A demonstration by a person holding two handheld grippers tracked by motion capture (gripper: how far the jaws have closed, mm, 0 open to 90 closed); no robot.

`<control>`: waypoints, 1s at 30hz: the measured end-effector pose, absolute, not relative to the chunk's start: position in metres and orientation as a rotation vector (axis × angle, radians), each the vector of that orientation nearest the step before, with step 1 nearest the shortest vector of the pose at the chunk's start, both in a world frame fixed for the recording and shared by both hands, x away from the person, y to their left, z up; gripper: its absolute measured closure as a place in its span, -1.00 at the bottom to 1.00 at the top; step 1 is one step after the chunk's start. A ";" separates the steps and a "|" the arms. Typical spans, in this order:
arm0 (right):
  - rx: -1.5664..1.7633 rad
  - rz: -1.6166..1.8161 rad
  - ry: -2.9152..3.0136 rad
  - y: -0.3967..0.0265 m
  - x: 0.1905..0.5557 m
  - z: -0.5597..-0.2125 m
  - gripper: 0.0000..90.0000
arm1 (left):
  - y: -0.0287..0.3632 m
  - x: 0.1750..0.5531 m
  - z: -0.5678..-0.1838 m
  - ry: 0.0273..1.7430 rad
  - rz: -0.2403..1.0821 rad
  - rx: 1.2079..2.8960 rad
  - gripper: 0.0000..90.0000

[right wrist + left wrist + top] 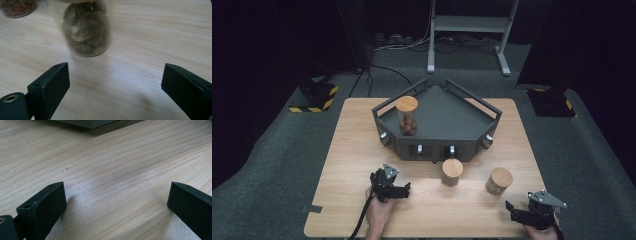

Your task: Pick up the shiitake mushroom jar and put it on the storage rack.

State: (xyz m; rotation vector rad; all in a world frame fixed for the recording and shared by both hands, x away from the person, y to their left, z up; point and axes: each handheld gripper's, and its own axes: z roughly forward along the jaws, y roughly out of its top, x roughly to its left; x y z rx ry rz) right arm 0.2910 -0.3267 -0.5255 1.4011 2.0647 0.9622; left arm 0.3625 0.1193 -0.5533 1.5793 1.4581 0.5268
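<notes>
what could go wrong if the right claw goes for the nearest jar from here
The right claw is open, low on the table. The nearest jar is tall and narrow, so an off-centre close could tip it. The middle jar stands close beside it and might get bumped if it tips or slides.

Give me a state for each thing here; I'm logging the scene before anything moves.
Left gripper: open, holding nothing, over bare table.
Right gripper: open, holding nothing.
Jar in the tray: upright, lid on, round brown pieces inside.
Middle jar: upright on the table, lid on.
Right jar: upright on the table, lid on.
Tray: on the table, one jar inside.
</notes>
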 end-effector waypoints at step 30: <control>1.246 1.113 2.228 -0.279 0.264 -0.524 -0.70 | 0.119 0.362 -0.553 1.459 0.528 1.579 -0.95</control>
